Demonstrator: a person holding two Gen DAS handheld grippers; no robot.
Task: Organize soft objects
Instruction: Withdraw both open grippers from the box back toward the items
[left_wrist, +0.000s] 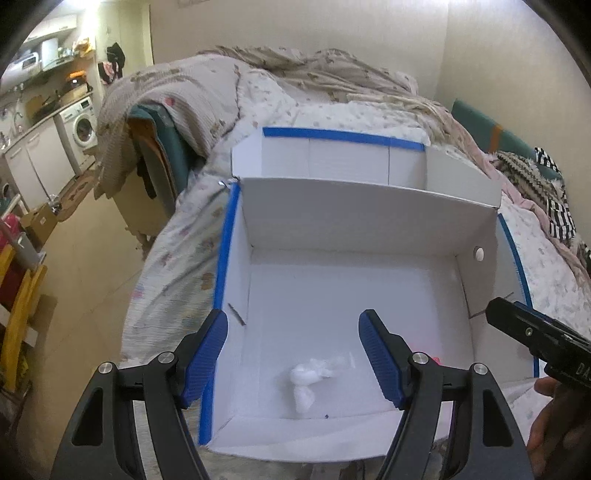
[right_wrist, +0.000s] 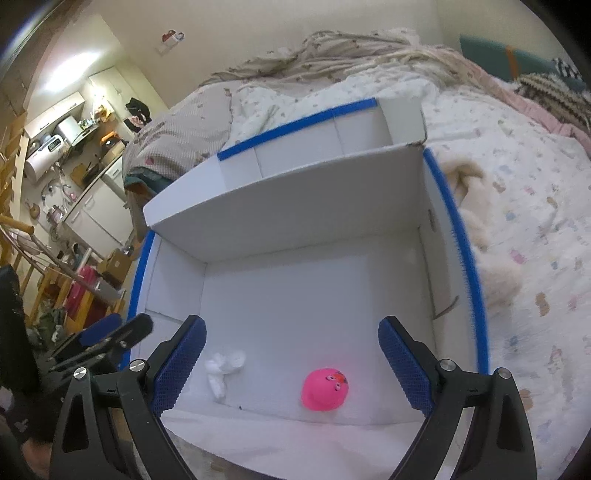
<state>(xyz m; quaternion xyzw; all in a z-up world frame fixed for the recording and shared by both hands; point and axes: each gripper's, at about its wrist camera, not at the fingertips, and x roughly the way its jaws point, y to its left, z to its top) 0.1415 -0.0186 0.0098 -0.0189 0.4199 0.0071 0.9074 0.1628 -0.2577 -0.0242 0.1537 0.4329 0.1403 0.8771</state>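
A white cardboard box (left_wrist: 369, 218) with blue tape on its rims lies open on a bed; its far wall (right_wrist: 295, 206) also shows in the right wrist view. On its floor near the front wall rests a small white soft toy (left_wrist: 306, 380) (right_wrist: 223, 369). Beside that lies a pink round toy (right_wrist: 325, 389) with a face; only a pink sliver (left_wrist: 436, 359) of it peeks past a finger in the left wrist view. My left gripper (left_wrist: 293, 328) hangs open above the white toy, nothing between its fingers. Above the pink toy my right gripper (right_wrist: 291, 336) is open and empty too.
The bed carries a patterned quilt (left_wrist: 177, 251) and a rumpled blanket (left_wrist: 295, 66). A cream plush (right_wrist: 476, 229) lies right of the box. Striped and knitted cloths (left_wrist: 543, 184) sit at the far right. A kitchen with a washing machine (left_wrist: 83, 129) is off to the left.
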